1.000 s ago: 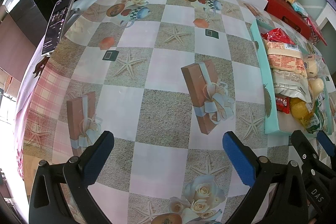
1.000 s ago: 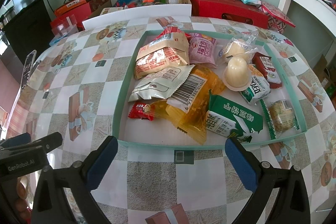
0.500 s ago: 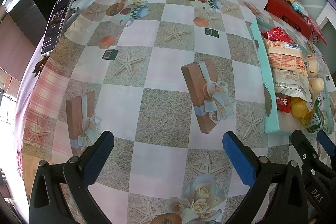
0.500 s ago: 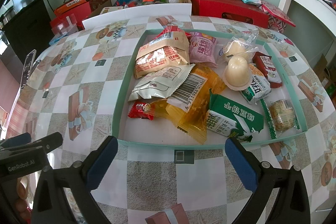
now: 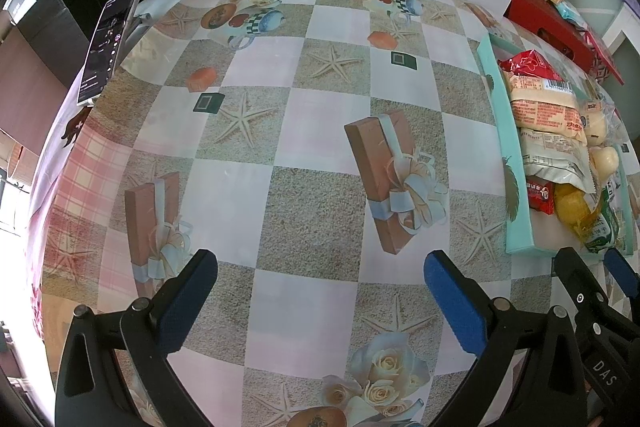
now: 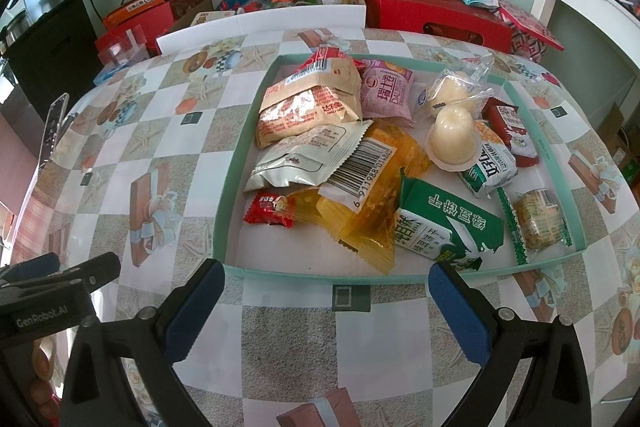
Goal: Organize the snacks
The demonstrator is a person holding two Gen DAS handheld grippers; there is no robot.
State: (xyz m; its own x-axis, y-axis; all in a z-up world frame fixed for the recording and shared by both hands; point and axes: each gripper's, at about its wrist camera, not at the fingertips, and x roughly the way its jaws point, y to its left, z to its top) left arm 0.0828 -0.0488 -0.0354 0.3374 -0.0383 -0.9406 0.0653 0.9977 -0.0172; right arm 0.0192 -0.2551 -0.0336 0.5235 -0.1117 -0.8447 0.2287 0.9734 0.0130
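**A:** Item one, nearest you: what are your grippers doing?

**B:** Your right gripper (image 6: 324,303) hangs over the tablecloth (image 6: 288,339) just short of the tray (image 6: 224,211), jaws spread wide, nothing between them. Your left gripper (image 5: 320,295) is the same, wide and bare, over open cloth to the tray's left, likely parked clear.

**A:** Item two, the snacks?

**B:** All inside the tray, heaped loosely. Front: green carton (image 6: 444,231), red candy (image 6: 269,207), yellow bag (image 6: 372,203), round biscuit (image 6: 538,219). Middle: white pouch (image 6: 304,159), jelly cup (image 6: 452,139). Back: tan bag (image 6: 308,103), pink pack (image 6: 386,91).

**A:** Sorted, then?

**B:** You can't say. Packs overlapping in one tray fits snacks gathered in as well as a pile awaiting sorting.

**A:** Item three, beyond?

**B:** Phone (image 5: 108,43) propped at the far left edge; red boxes (image 6: 436,15) behind the table.
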